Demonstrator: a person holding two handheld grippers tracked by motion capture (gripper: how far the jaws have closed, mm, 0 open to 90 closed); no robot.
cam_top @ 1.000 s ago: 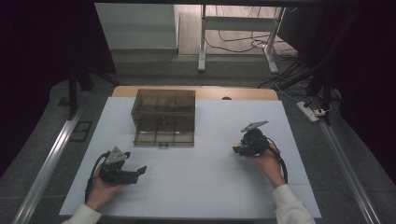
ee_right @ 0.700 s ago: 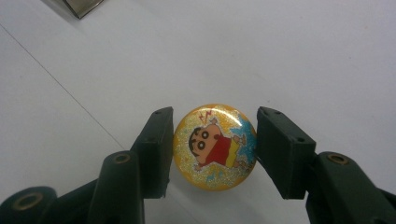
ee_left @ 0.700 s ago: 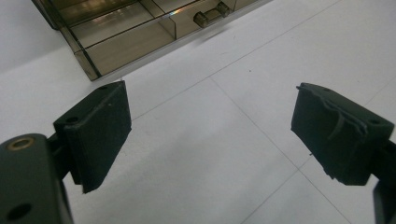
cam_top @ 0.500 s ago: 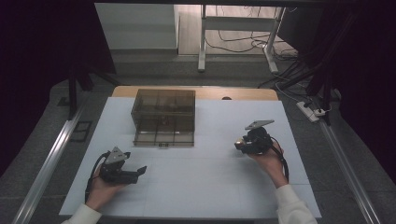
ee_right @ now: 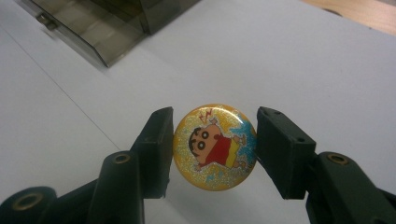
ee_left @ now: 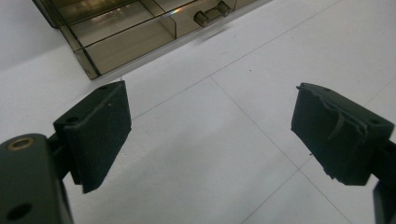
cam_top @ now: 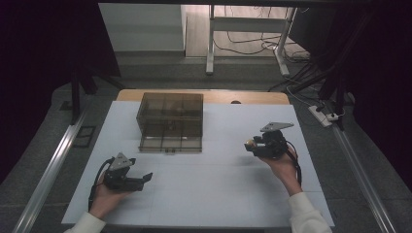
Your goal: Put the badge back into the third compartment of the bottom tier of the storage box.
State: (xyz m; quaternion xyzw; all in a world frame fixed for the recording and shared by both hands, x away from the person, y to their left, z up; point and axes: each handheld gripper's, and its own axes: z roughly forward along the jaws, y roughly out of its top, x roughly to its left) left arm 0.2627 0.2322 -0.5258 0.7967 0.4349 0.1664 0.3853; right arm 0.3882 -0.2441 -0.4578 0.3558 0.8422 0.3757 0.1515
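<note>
The right gripper [cam_top: 253,145] has lifted, clamping the round yellow cartoon badge [ee_right: 214,147] edgewise; the left gripper [cam_top: 145,177] waits open near the smoky plastic drawer box [cam_top: 170,121].

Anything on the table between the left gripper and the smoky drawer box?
Nothing: in the left gripper view, bare white table runs from the open left gripper up to the drawer box. The high view shows the same.

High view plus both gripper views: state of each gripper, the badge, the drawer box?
Left gripper: open, nothing between the jaws.
Right gripper: shut on the round badge.
Round badge: held by its edges, clear of the table.
Smoky drawer box: upright on the white table, drawers closed.
</note>
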